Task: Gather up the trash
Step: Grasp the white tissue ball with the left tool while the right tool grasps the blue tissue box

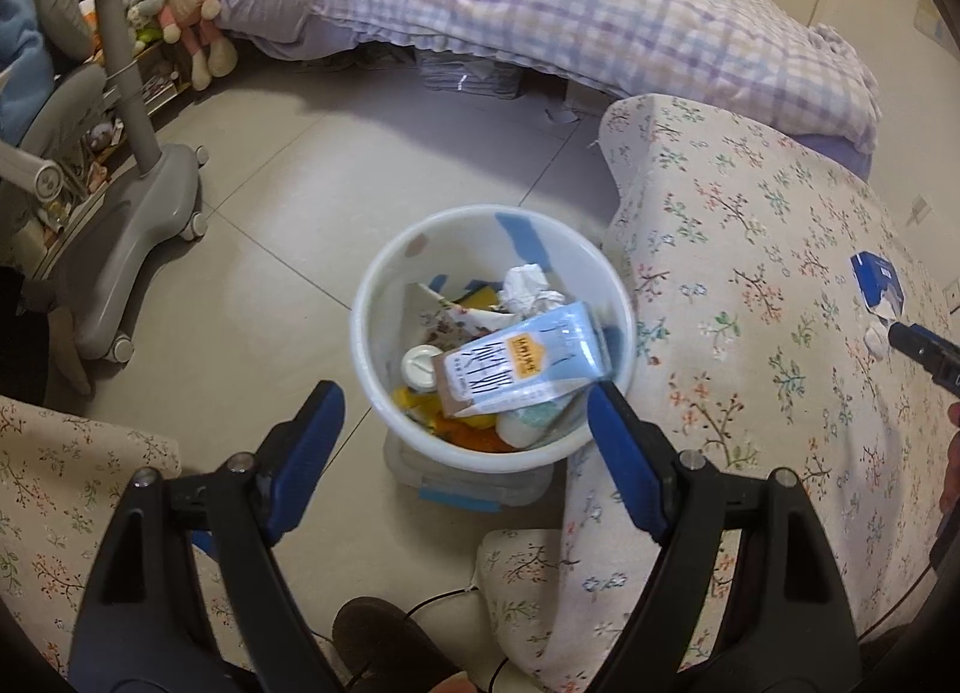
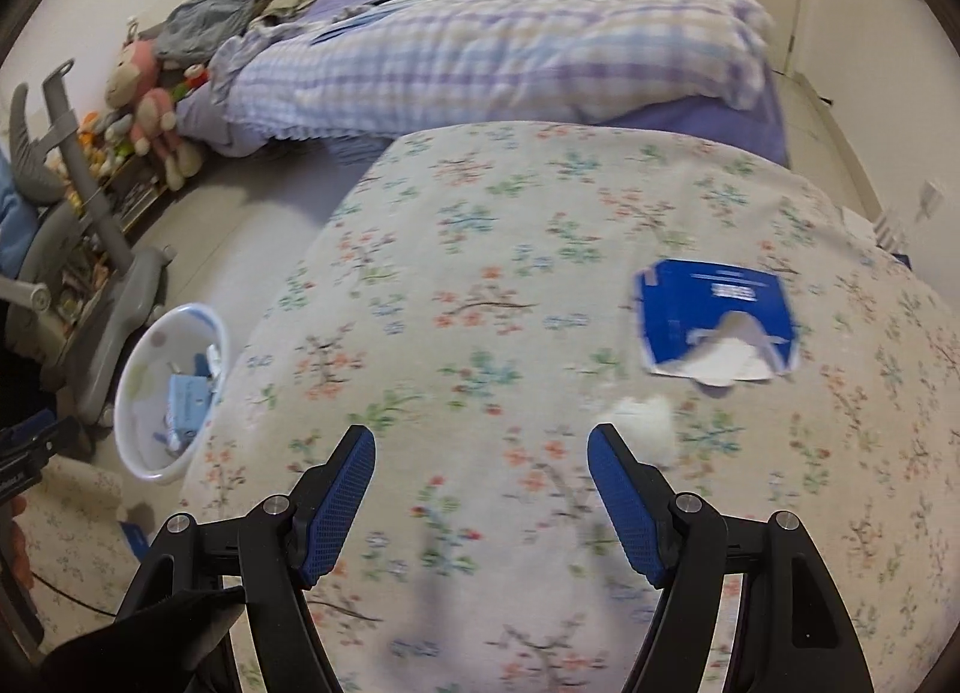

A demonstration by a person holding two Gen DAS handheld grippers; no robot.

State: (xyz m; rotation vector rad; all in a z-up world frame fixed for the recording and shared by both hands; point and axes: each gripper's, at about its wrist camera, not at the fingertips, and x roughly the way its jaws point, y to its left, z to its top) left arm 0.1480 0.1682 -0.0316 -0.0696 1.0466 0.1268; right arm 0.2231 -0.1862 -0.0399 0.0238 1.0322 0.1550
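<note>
- The left claw (image 1: 465, 414) hangs released and empty above the white bin (image 1: 384, 279), its jaws spread wide.
- The bin stands on the floor against the flowered cushion (image 1: 750, 249) and holds a blue-and-brown packet (image 1: 510, 366) and crumpled paper (image 1: 528, 288).
- The right claw (image 2: 480, 462) is released, empty, over the cushion.
- Beyond its right finger lie a white wad (image 2: 645, 423) and a torn blue box (image 2: 714, 321).
</note>
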